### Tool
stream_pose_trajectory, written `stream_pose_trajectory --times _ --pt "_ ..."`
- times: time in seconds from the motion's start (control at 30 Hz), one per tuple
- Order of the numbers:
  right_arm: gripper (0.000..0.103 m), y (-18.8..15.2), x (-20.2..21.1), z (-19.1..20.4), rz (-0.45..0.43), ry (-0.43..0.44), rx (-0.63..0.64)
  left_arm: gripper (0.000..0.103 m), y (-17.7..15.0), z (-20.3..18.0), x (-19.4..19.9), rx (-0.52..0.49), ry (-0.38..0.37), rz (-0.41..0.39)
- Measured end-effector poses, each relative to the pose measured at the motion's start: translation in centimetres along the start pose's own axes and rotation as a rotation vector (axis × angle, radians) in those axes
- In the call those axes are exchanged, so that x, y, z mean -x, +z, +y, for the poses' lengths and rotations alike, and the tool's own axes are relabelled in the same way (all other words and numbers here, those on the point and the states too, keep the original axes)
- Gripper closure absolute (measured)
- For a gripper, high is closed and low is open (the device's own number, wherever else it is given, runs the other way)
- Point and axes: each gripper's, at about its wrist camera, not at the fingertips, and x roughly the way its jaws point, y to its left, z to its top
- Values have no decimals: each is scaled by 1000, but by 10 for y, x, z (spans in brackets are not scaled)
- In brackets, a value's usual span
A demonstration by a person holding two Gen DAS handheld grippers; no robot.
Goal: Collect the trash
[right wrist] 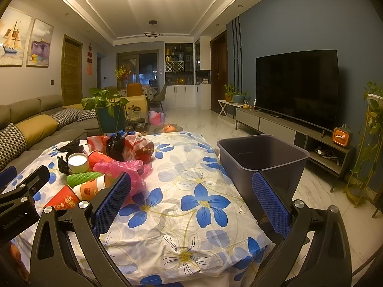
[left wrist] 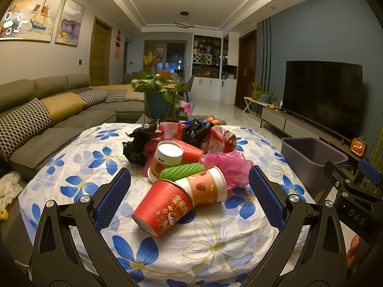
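- My left gripper (left wrist: 189, 198) hangs with its jaws wide apart and empty, pointed at the trash pile; the red paper cup (left wrist: 162, 209) lies on its side between the pads, nearest to me.
- My right gripper (right wrist: 191, 202) is also spread and empty, over bare tablecloth (right wrist: 205, 229), with the grey bin (right wrist: 263, 153) just beyond its right pad.
- The trash sits mid-table: cups, a green foam sleeve (left wrist: 182, 171), pink plastic bag (left wrist: 229, 165), black bags (left wrist: 136, 143).
- I judge the red cup the best first pick: close gently across its wall so it does not crush or roll, and lift clear of the patterned cup (left wrist: 205, 186) nested against it.
- The bin's inside bottom is hidden, and what lies under the bags I cannot make out.
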Motion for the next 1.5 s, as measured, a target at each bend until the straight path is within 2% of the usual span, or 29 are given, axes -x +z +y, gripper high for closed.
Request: stream_pose_trajectory --times 1.5 --pt "5 1 -2 2 -1 2 4 6 0 -11 -5 4 -4 1"
